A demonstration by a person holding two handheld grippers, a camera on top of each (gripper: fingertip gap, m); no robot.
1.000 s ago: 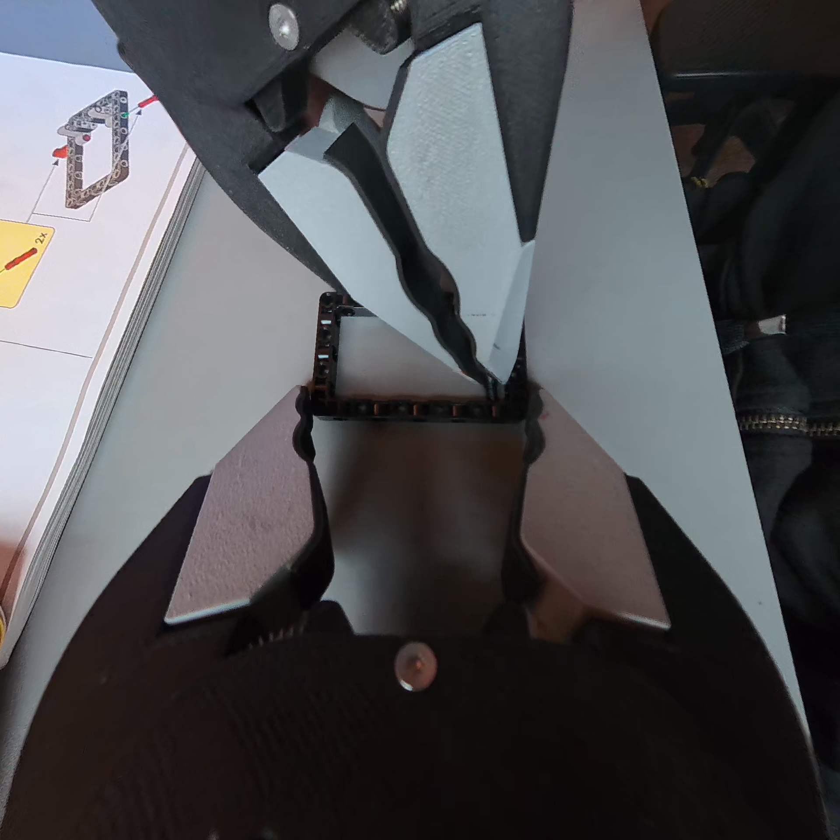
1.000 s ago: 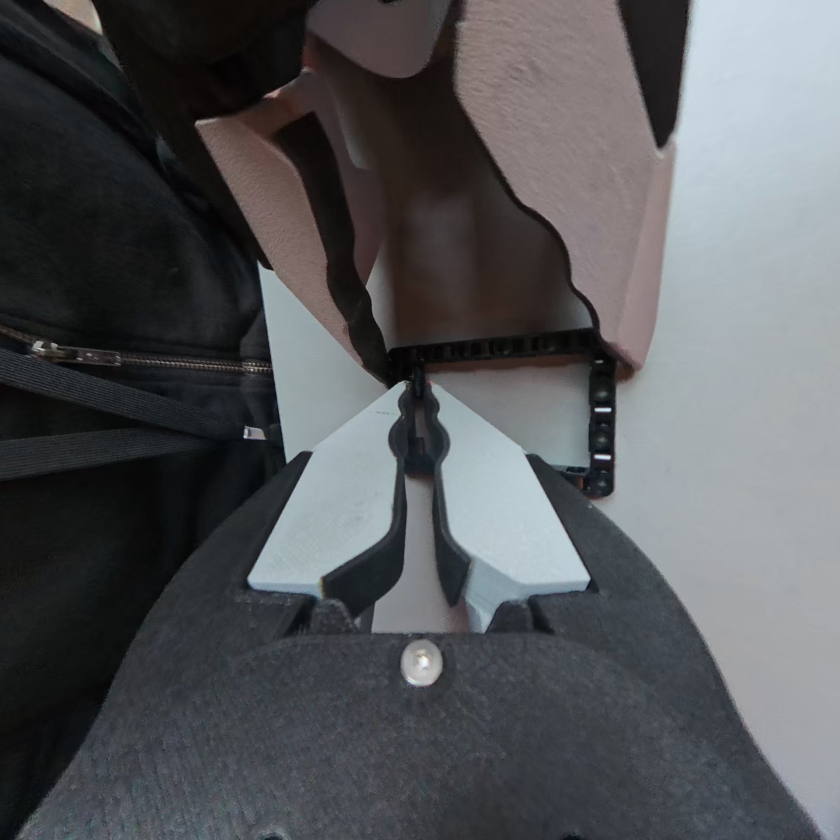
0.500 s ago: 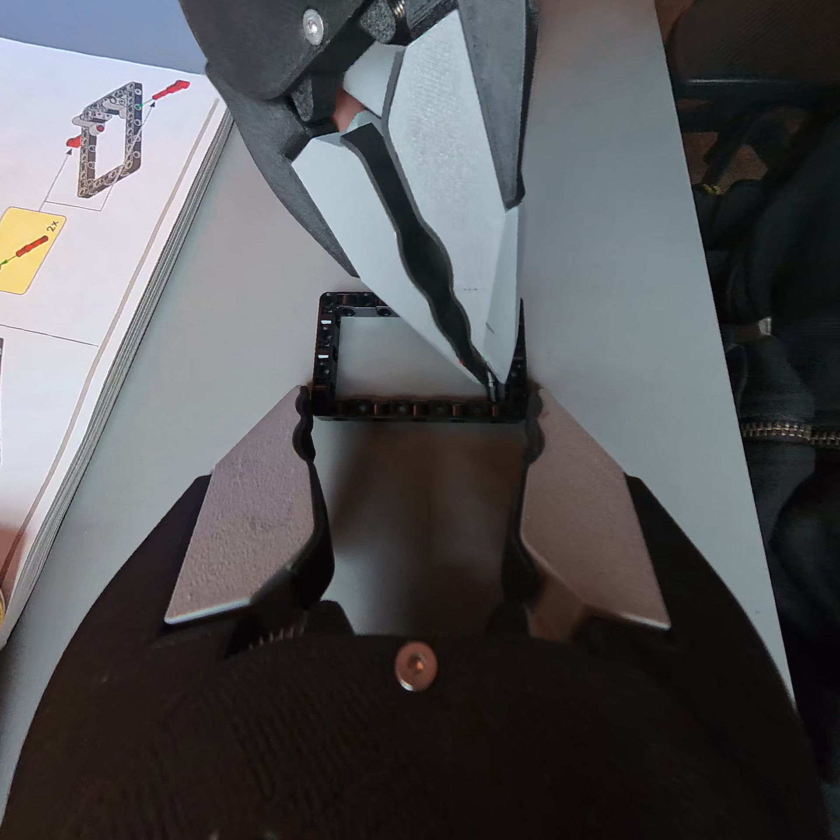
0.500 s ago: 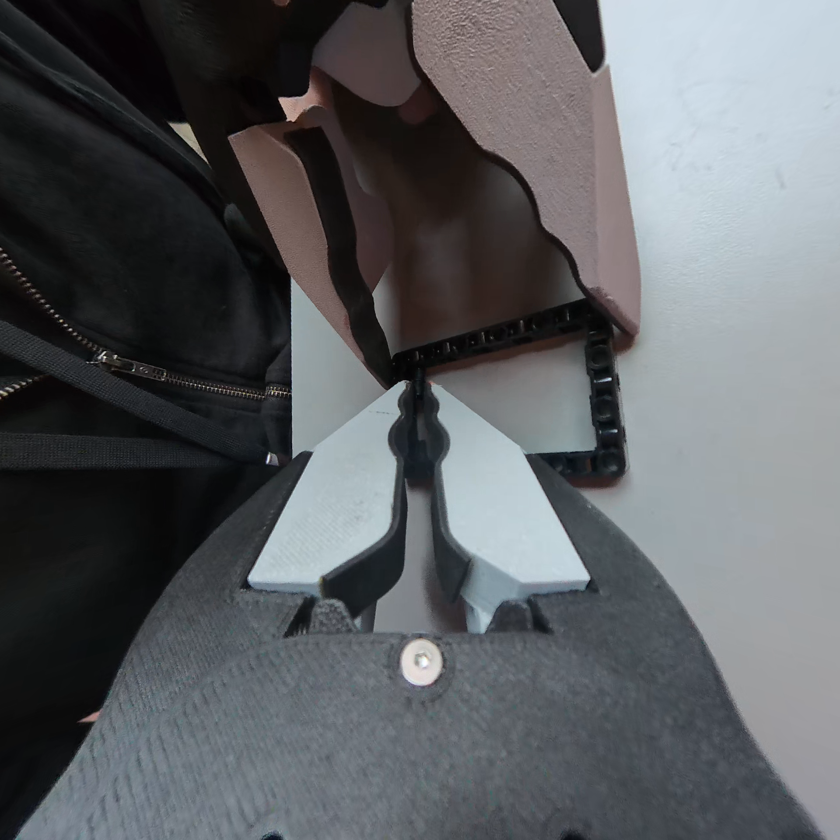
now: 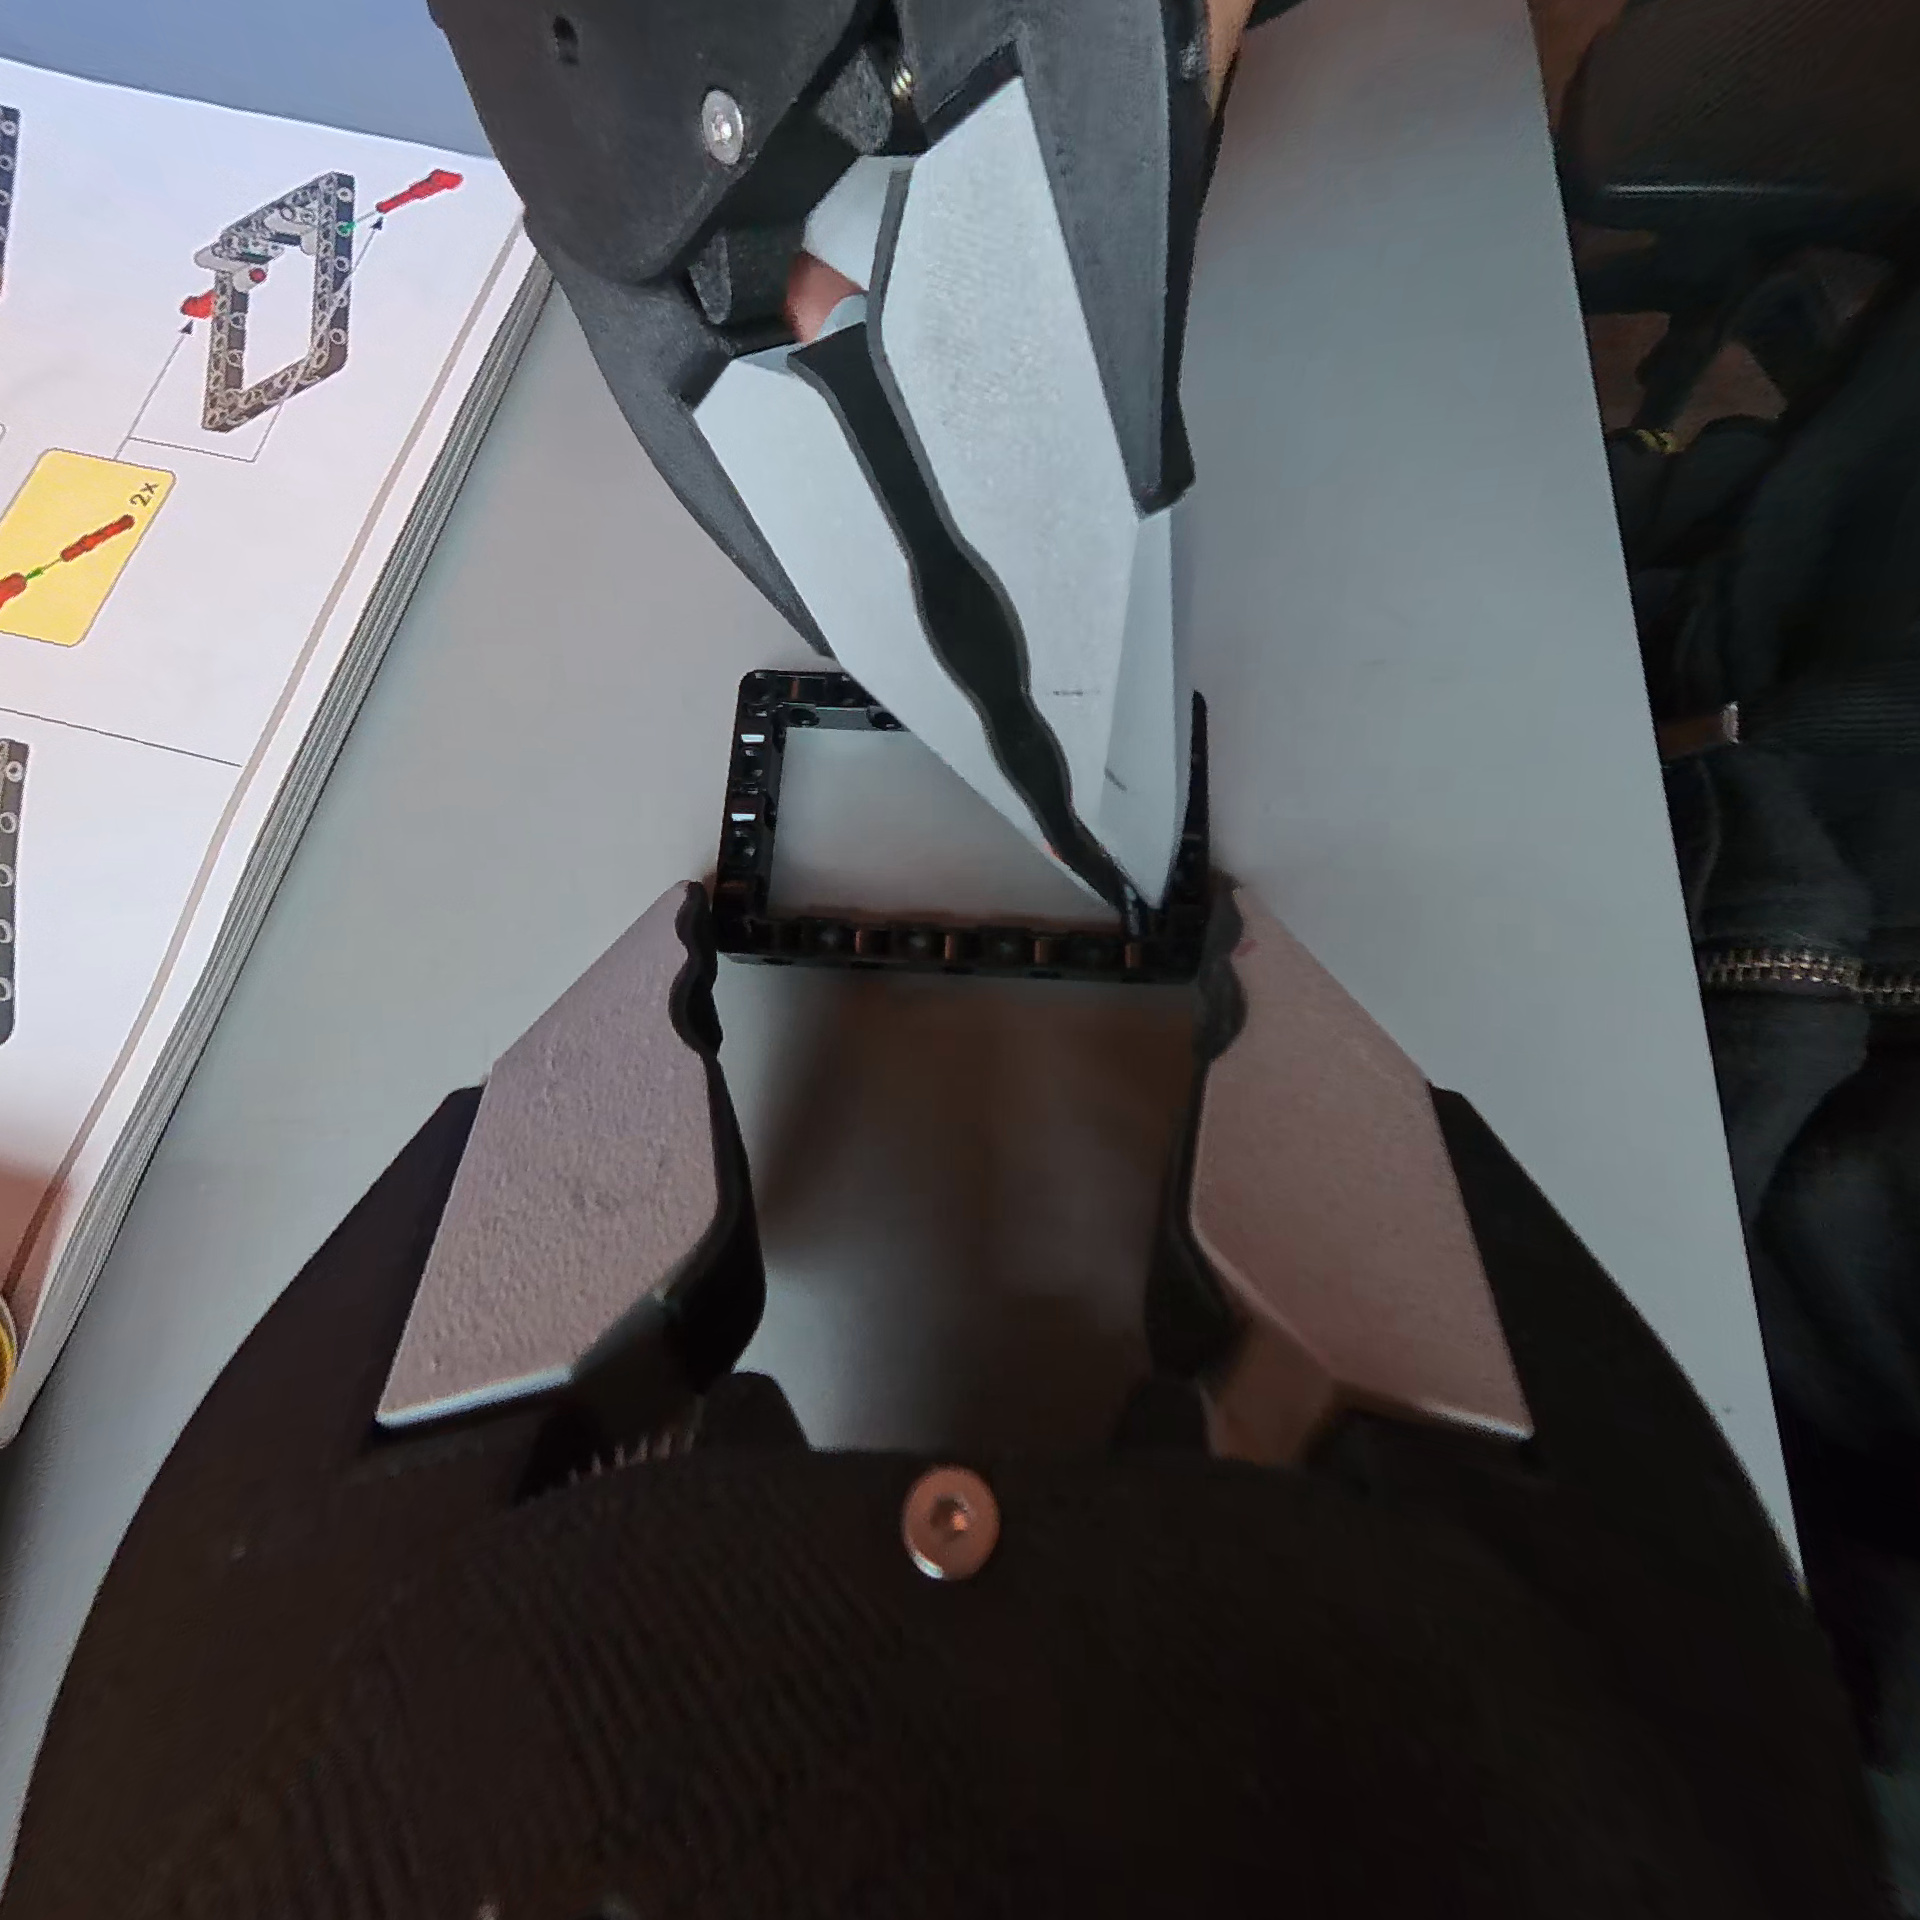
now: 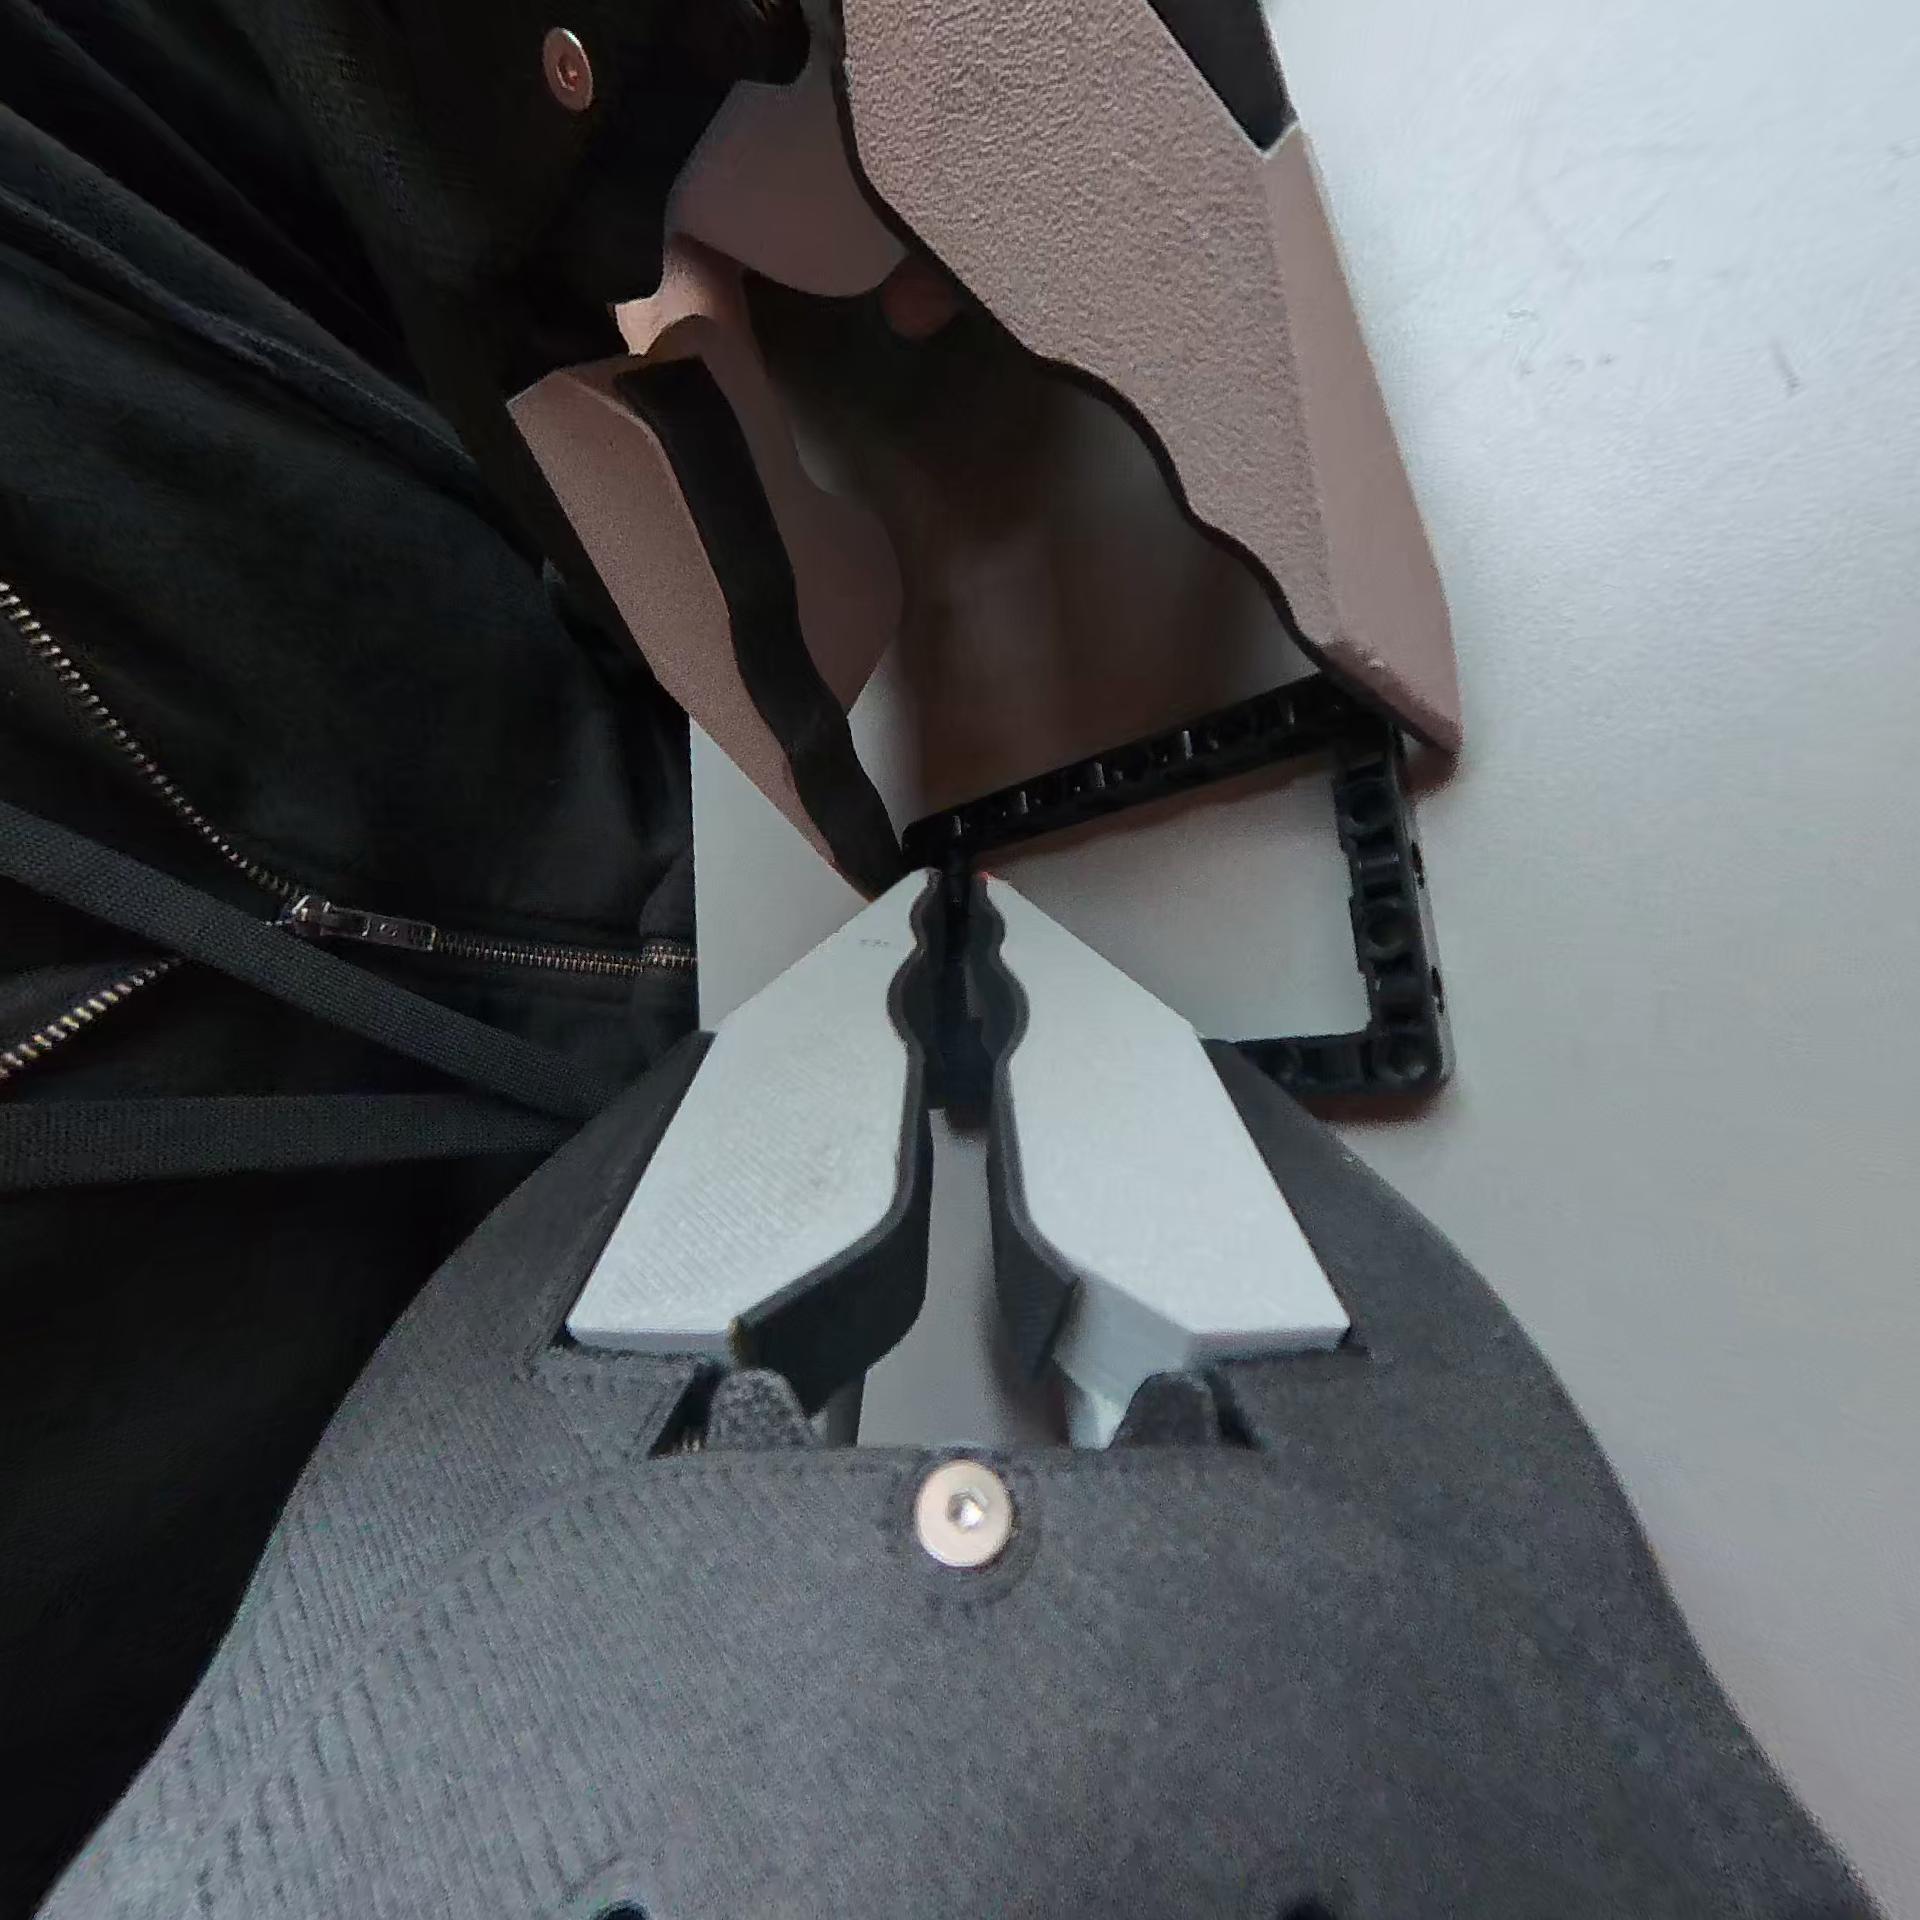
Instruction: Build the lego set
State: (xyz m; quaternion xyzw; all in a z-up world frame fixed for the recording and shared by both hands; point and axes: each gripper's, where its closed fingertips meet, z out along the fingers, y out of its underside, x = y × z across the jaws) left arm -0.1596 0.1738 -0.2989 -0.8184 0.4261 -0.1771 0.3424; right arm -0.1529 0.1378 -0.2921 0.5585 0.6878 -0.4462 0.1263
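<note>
- 1 black frame lies flat on the pale surface, its long near beam running crosswise between the left gripper fingers.
- Left fingers stand wide apart, 1 against each outer end of that beam, so they clamp the frame along its length.
- At the frame's right near corner, the right gripper comes in from the opposite side, steeply tilted, tips down inside the corner.
- Right fingers are nearly closed on a thin dark pin with a trace of red at the tip; what it is exactly I cannot tell.
- The pin's axis points into the near beam, roughly square to its long axis; judged from this, the coming move is a push into a corner hole, with the left holding firm.
- An open booklet lies well off to the left.
</note>
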